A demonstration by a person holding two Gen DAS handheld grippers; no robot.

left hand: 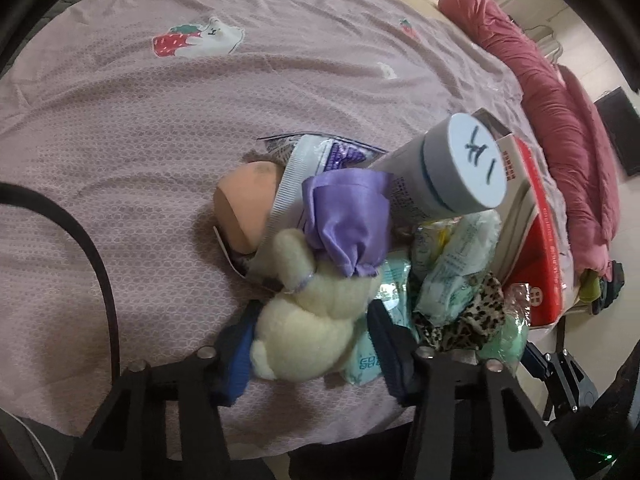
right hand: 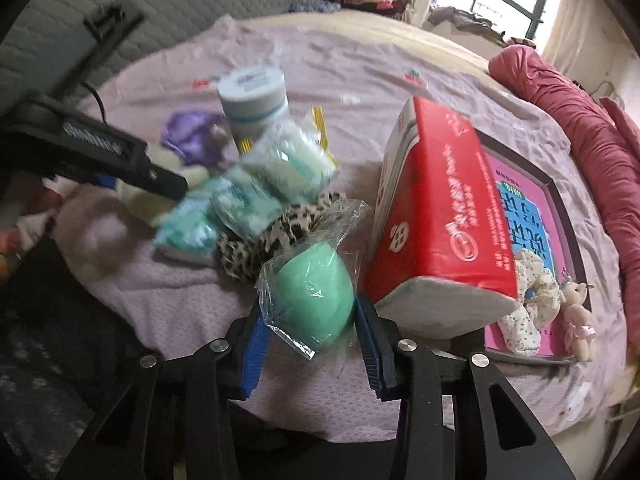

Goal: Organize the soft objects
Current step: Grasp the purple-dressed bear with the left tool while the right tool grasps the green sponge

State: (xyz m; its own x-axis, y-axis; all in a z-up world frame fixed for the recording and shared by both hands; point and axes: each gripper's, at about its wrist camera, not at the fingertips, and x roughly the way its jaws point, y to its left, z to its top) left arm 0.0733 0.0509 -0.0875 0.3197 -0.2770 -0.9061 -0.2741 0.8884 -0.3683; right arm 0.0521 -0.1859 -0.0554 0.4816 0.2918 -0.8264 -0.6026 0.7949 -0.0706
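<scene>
A cream plush toy (left hand: 316, 320) lies on the pink bedsheet (left hand: 140, 140) at the near end of a pile, a purple cloth (left hand: 348, 220) draped over its top. My left gripper (left hand: 310, 344) is shut on the plush, a blue pad pressing each side. In the right wrist view, a mint-green egg-shaped sponge in a clear wrapper (right hand: 316, 288) sits between the blue pads of my right gripper (right hand: 312, 340), which is shut on it. Behind it lie a leopard-print scrunchie (right hand: 272, 236) and several pale green tissue packs (right hand: 256, 196).
A white tube with a grey cap (left hand: 460, 168) leans over the pile. A peach sponge (left hand: 244, 204) lies left of it. A red tissue pack (right hand: 436, 208) rests on a pink framed board (right hand: 532, 216) holding a floral scrunchie (right hand: 528, 300) and a small bear (right hand: 576, 316). A rolled red quilt (right hand: 592, 128) lines the far right.
</scene>
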